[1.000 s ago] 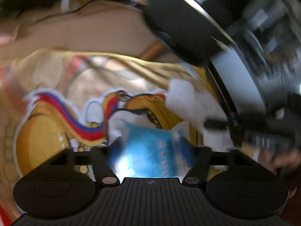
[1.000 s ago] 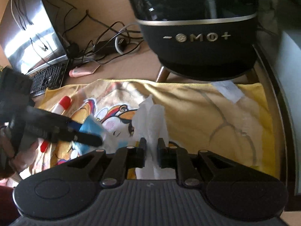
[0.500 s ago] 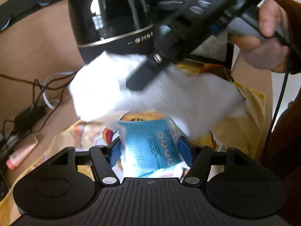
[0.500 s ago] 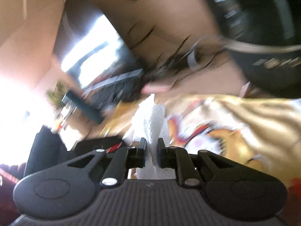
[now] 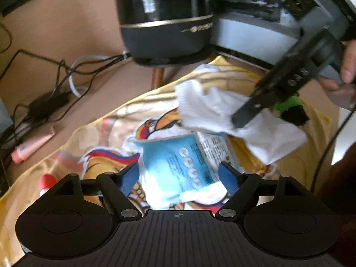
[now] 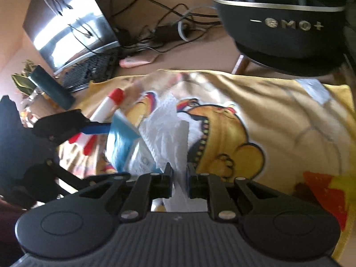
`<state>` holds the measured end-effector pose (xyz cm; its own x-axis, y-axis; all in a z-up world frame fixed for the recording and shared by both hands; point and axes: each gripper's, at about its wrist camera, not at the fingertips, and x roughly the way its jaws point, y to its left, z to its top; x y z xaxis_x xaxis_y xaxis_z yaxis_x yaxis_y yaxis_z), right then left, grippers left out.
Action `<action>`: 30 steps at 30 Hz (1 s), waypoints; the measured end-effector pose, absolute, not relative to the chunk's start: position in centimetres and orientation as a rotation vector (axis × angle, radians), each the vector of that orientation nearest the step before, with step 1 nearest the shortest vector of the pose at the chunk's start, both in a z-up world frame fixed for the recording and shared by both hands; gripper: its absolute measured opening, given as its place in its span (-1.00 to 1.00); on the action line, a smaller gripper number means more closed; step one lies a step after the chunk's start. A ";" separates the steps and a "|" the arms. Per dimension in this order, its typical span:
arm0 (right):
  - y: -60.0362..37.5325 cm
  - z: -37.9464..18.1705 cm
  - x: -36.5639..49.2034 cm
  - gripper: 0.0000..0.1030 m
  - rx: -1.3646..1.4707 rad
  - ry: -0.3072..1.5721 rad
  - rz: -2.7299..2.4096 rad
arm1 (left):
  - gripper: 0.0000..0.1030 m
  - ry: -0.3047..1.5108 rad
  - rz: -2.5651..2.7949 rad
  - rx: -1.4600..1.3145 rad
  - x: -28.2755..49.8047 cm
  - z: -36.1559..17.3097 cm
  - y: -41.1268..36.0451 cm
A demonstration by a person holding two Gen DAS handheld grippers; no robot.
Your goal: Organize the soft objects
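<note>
A blue tissue packet (image 5: 178, 162) sits between the blue pads of my left gripper (image 5: 179, 178), which is shut on its sides just above the yellow cartoon towel (image 5: 100, 129). My right gripper (image 6: 179, 171) is shut on a crumpled white tissue (image 6: 175, 129). In the left wrist view, that right gripper (image 5: 240, 120) comes in from the upper right with a hand behind it. It holds the white tissue (image 5: 222, 111) over the packet's far end. The right wrist view shows the left gripper (image 6: 98, 129) at the left against the packet (image 6: 124, 142).
A black speaker (image 6: 289, 22) on wooden legs stands behind the towel. Cables (image 5: 55, 84), a pink tube (image 5: 31, 146), a keyboard (image 6: 93, 71) and a monitor (image 6: 71, 22) lie to the left. A red-capped white tube (image 6: 109, 104) and a green-and-black soft thing (image 5: 291, 109) rest on the towel.
The right gripper has swung the white tissue down from in front of the speaker to low over the towel. The left gripper still holds the packet, its fingers slightly wider.
</note>
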<state>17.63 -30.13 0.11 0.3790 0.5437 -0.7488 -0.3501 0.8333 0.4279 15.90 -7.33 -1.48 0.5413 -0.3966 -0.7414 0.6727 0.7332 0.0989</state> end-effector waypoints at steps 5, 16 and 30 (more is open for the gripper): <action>-30.7 0.2 16.7 -0.74 0.210 1.029 0.572 | 0.66 0.811 -0.652 0.412 15.8 -1.8 -7.4; -31.4 1.4 16.5 -0.74 0.248 0.956 0.536 | 0.81 0.920 -0.708 0.408 15.5 -3.1 -7.5; -31.9 -0.8 18.7 -0.73 0.249 0.967 0.443 | 0.82 0.884 -0.847 -0.053 21.8 -1.2 -8.9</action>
